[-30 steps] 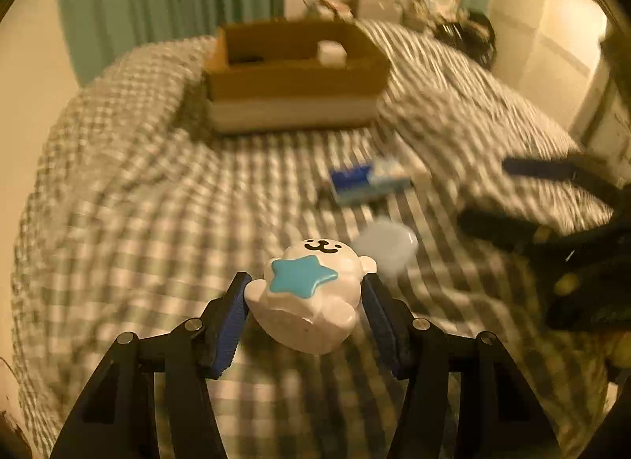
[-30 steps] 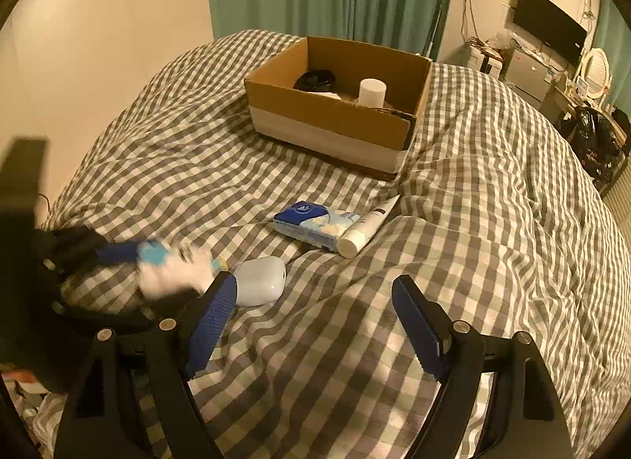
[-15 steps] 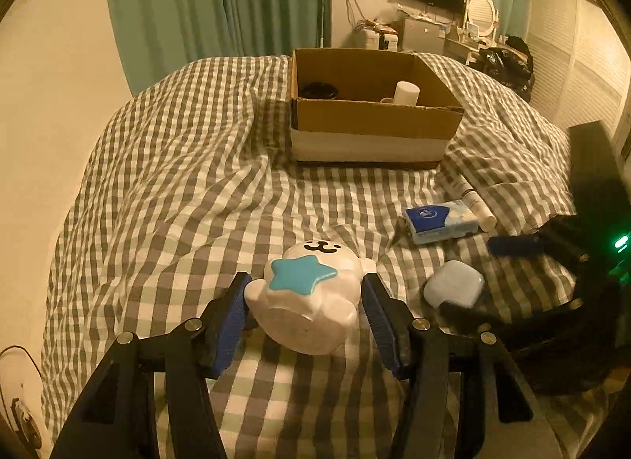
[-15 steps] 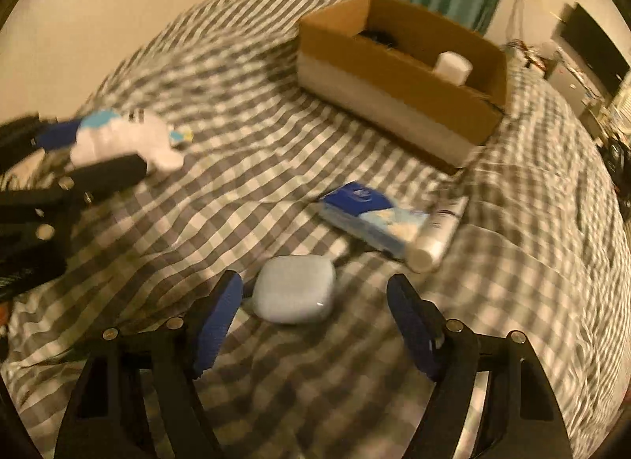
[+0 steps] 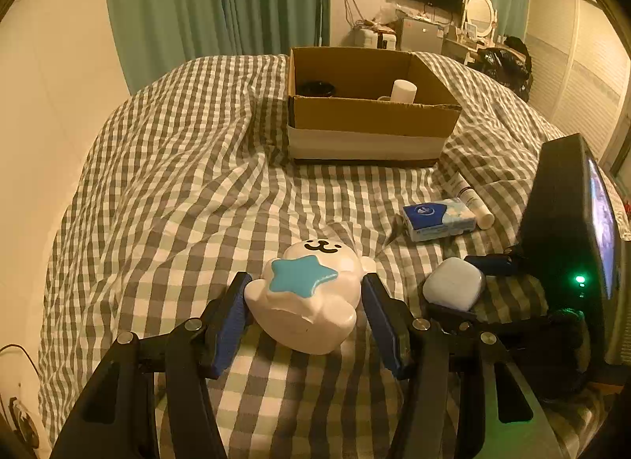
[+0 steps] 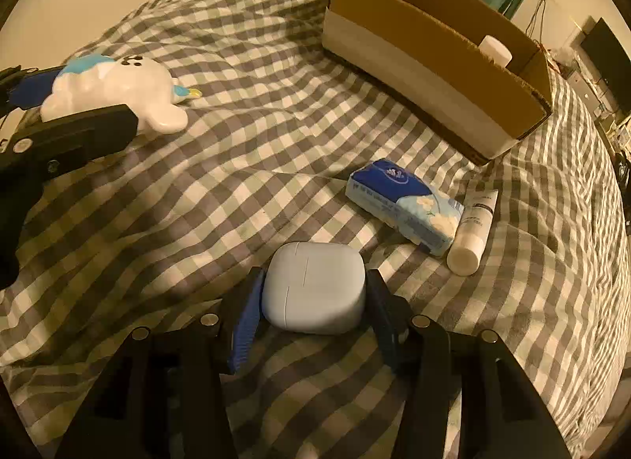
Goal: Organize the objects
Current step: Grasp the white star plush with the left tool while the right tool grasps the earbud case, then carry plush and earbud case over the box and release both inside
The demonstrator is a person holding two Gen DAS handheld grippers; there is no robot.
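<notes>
My left gripper [image 5: 305, 301] is shut on a white seal toy [image 5: 311, 297] with a blue star, held above the checked bedspread; the toy also shows in the right wrist view [image 6: 118, 88]. My right gripper [image 6: 313, 301] has its blue pads on both sides of a pale blue rounded case [image 6: 313, 287] lying on the bed; the case also shows in the left wrist view [image 5: 453, 283]. An open cardboard box [image 5: 366, 135] stands farther back with a white cylinder [image 5: 403, 91] and a dark object [image 5: 315, 88] inside.
A blue tissue pack [image 6: 404, 204] and a white tube [image 6: 473, 230] lie side by side between the case and the box [image 6: 426, 60]. The bed ends at a wall on the left. Green curtains [image 5: 221, 5] and cluttered furniture stand behind.
My right gripper has moved forward over the pale blue case and narrowed until its pads flank it. My left gripper still holds the seal toy and has turned toward the box.
</notes>
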